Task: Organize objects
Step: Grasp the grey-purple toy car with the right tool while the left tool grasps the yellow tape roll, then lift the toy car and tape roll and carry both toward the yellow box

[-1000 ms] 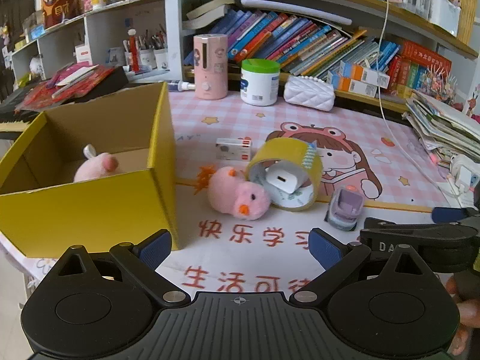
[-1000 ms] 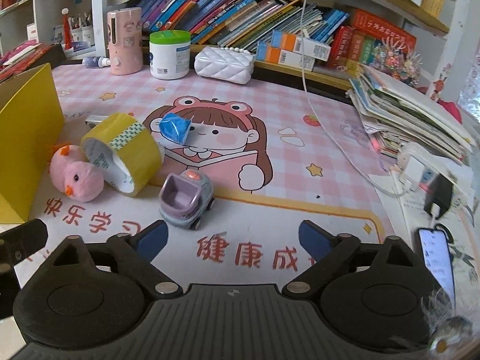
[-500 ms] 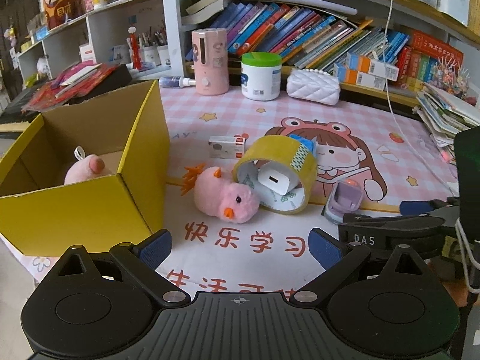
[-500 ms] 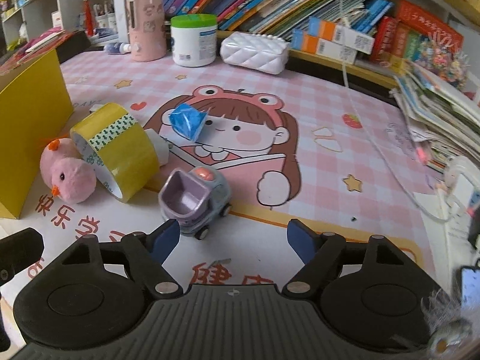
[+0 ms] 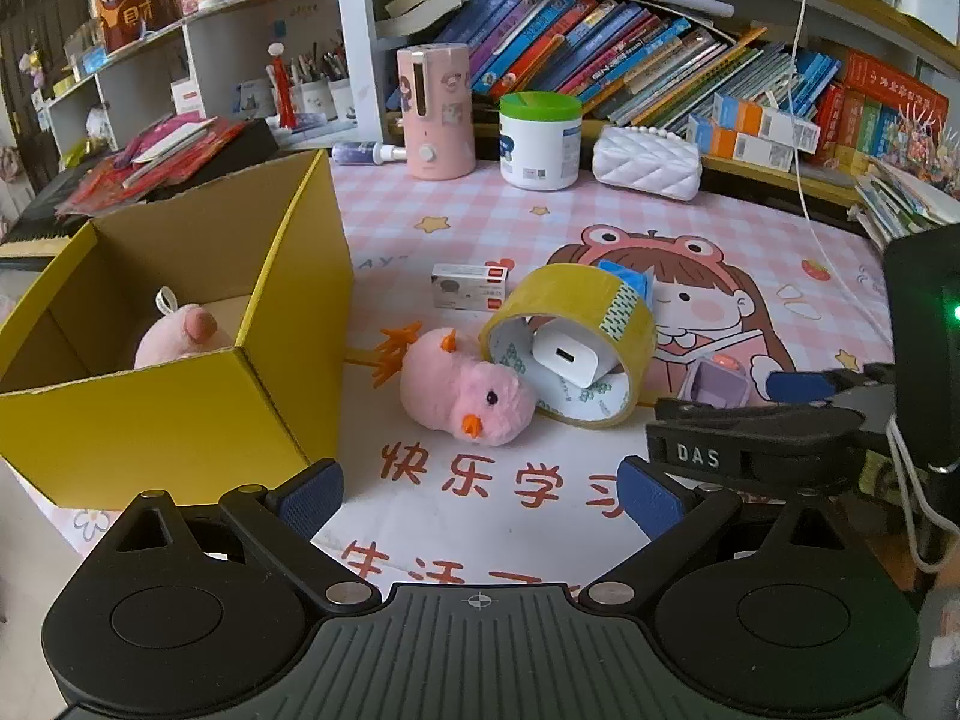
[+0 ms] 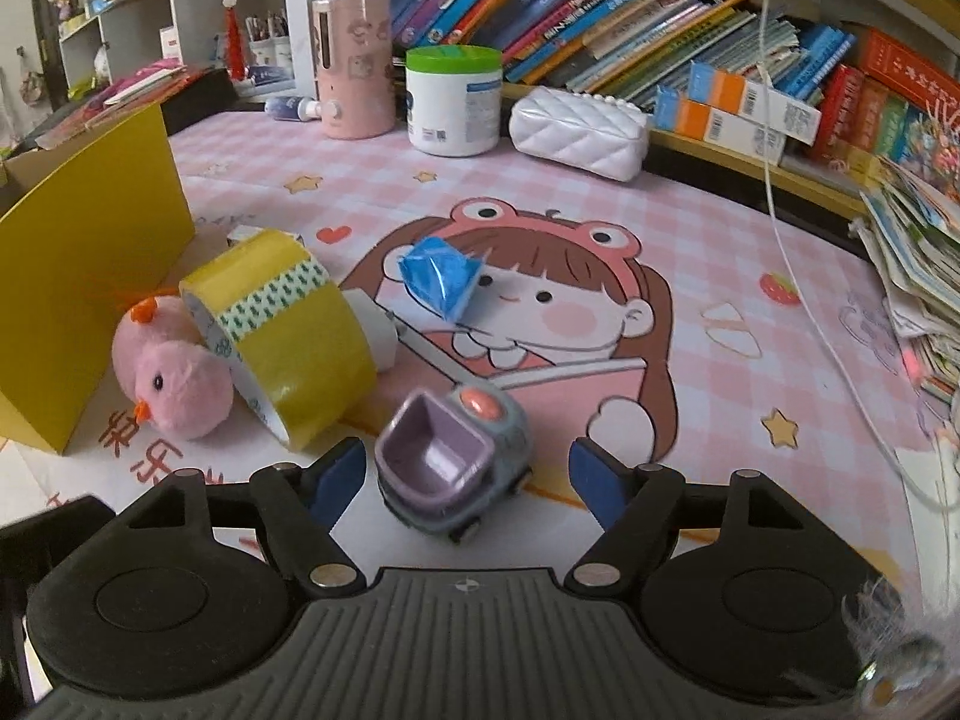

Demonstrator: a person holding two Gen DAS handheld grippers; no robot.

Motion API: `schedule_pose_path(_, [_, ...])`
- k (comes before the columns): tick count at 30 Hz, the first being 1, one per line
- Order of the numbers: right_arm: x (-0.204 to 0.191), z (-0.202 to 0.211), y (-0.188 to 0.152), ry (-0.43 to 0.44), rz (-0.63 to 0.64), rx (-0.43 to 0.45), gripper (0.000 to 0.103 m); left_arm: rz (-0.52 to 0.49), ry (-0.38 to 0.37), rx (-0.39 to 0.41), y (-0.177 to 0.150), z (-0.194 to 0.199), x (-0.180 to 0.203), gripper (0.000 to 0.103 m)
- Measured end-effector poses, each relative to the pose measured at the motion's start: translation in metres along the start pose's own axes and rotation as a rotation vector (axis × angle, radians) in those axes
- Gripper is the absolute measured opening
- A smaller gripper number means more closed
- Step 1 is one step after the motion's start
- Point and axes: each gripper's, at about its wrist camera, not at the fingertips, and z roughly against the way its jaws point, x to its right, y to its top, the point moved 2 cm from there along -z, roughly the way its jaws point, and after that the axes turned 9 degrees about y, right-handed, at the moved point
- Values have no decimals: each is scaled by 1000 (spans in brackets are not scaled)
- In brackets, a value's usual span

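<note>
A yellow cardboard box stands open at the left with a pink plush toy inside. On the mat lie a pink plush chick, a yellow tape roll with a white charger in its hole, a small white box, a blue wrapper and a purple toy car. My left gripper is open and empty, short of the chick. My right gripper is open, its fingertips on either side of the toy car, not touching it.
A pink dispenser, a white jar with a green lid and a white quilted pouch stand at the back before shelves of books. Stacked papers and a white cable lie at the right.
My right gripper has moved forward, so the toy car now sits between its open fingers. My left gripper has drawn back slightly; its view is wider.
</note>
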Motion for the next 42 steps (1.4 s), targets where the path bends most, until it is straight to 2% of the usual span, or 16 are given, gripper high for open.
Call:
schedule_pose_path(1, [1,-2,1,2,1,-1,68,-3,-1,0,0,-1,1,99])
schedule_pose_path(2, [2,-4,1,10,2,-5,56,-5,-2,0,1,-1,2,99])
schedule_pose_path(6, [9,-2,3,35,-27,-6,56,-7,-25,6,5,-4,6,98])
schedule_pose_path(11, [23,22,6,-5,-62,54,56,13,-64,23,13,-12,18,96])
schedule_pose_path(18, [43,45,0,-40,-99,52,56,50,-126,-4,29,-32,37,69])
schedule_pose_path(22, [46,54,-5,-50,-88,46,56,110,-178,-28,40,-49,43,56])
schedule_pose_path(27, [48,62,-12,-59,-70,36,56,168,-184,-83,45,-72,49,48])
schedule_pose_path(29, [50,64,-14,-66,-70,33,56,167,-200,-85,46,-74,53,38])
schedule_pose_path(31, [52,67,-15,-78,-77,35,56,141,-219,-72,47,-72,59,21])
schedule_pose_path(33, [55,69,-16,-88,-91,37,56,123,-252,-64,47,-67,63,13])
schedule_pose_path(42, [57,74,-21,-133,-145,35,56,55,-368,107,50,-9,68,8])
